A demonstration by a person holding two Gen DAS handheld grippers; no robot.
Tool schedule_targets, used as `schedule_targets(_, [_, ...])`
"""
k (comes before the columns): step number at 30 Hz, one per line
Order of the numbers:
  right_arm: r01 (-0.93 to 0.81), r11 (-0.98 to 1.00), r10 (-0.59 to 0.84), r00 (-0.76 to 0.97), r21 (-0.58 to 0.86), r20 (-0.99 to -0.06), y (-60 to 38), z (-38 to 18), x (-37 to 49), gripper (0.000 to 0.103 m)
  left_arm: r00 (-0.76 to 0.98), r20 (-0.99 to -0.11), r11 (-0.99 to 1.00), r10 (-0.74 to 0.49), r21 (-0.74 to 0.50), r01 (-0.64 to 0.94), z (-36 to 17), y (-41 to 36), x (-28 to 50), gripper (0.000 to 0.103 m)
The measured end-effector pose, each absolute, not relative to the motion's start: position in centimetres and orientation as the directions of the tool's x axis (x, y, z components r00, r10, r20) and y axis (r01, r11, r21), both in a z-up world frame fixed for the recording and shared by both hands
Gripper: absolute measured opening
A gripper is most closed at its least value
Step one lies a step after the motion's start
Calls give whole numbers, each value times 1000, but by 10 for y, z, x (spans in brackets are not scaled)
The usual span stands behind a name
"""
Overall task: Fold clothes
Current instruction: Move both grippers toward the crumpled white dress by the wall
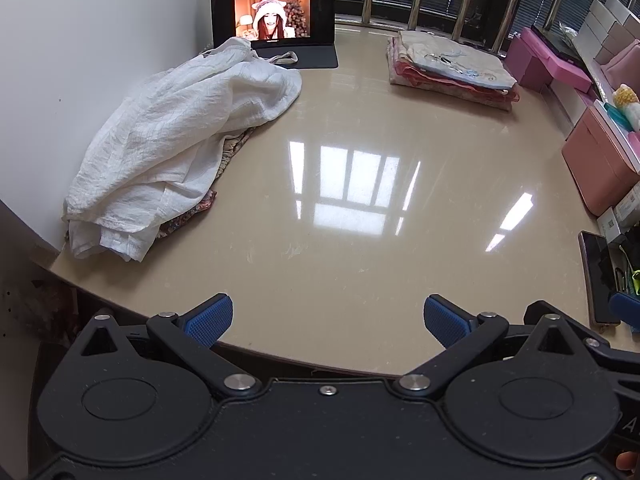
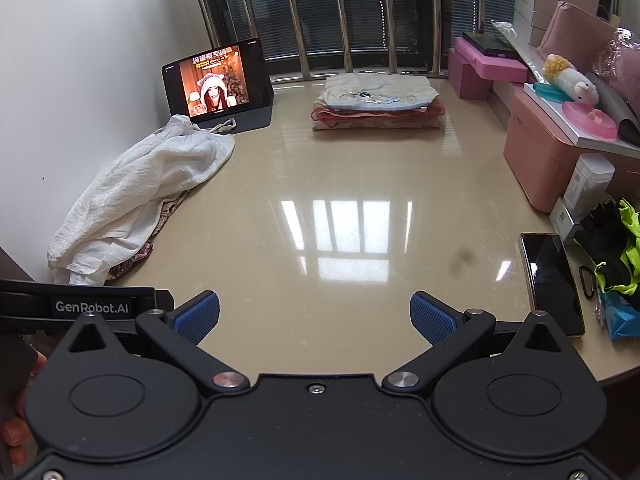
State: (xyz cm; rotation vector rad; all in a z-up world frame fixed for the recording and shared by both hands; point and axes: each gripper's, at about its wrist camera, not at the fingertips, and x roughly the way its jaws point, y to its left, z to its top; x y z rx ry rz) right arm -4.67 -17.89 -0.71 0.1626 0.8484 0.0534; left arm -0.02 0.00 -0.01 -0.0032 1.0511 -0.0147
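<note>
You had both the left gripper and right gripper spread wide, empty. White garment lay crumpled by the wall, left side. Looked thin, limp; pinch the hem corners.

We're pretty clearly in someone's home here — a glossy beige table by a barred window, a tablet streaming a video, pink storage boxes with a plush toy on top, a phone lying around — plus a folded clothes stack.
</note>
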Motion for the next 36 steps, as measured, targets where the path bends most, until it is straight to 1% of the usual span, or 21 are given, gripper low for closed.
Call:
schedule_targets(8, [16,986,114,661,166,-741,-183,-8,-46,103,469,-883,1000,-15,-7,20,0,-2,4,103])
schedule_targets(15, [11,984,125,658,175,-743,-184,2,-42,103,492,-870,1000,-7,5,23,6,-8,1,103])
schedule_targets(21, [5,983,137,652,185,-746,-186,14,-38,103,484,-875,1000,-3,8,21,27,-7,4,103])
schedule_targets(36, [-93,971,232,605,222,-762,-190,82,-24,103,437,-899,1000,-13,-12,5,98,2,8,103])
